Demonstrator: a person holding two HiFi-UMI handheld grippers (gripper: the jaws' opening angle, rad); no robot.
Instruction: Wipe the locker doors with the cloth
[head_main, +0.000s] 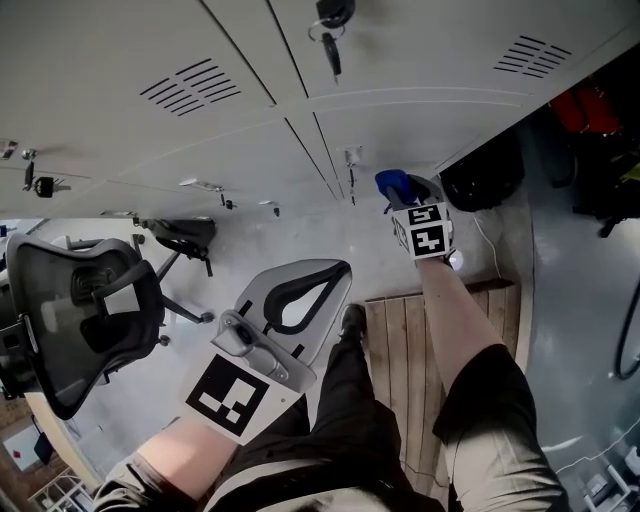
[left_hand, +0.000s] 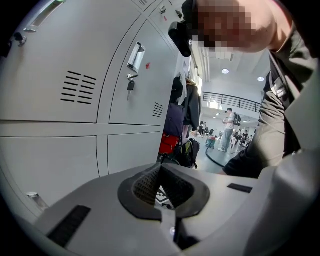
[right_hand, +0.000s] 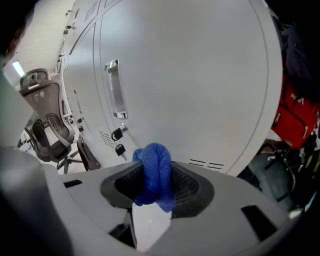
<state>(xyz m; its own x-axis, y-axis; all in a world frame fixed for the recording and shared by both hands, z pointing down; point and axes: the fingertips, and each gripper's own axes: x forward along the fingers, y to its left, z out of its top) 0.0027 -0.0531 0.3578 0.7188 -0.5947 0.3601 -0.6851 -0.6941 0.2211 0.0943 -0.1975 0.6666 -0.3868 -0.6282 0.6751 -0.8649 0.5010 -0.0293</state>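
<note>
Looking down in the head view, the right tongs (head_main: 405, 188) reach low so the cloth (head_main: 391, 183) can get at the locker door (head_main: 420, 125), while the left tongs (head_main: 343, 268) hang back, idle. Left gripper view: pressed together, empty. Right gripper view: pinching the blue wad, door just ahead.

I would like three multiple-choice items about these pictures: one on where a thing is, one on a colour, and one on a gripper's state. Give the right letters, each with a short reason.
1. In the head view, the office chair shows:
A) at the left
B) at the right
C) at the top middle

2. The cloth is:
A) white
B) blue
C) red

3. The right gripper is:
A) wide open
B) shut with nothing held
C) shut on the cloth

Key:
1 A: it sits by the left edge.
2 B: the right gripper view shows it blue.
3 C: the jaws pinch the bunched cloth.
</note>
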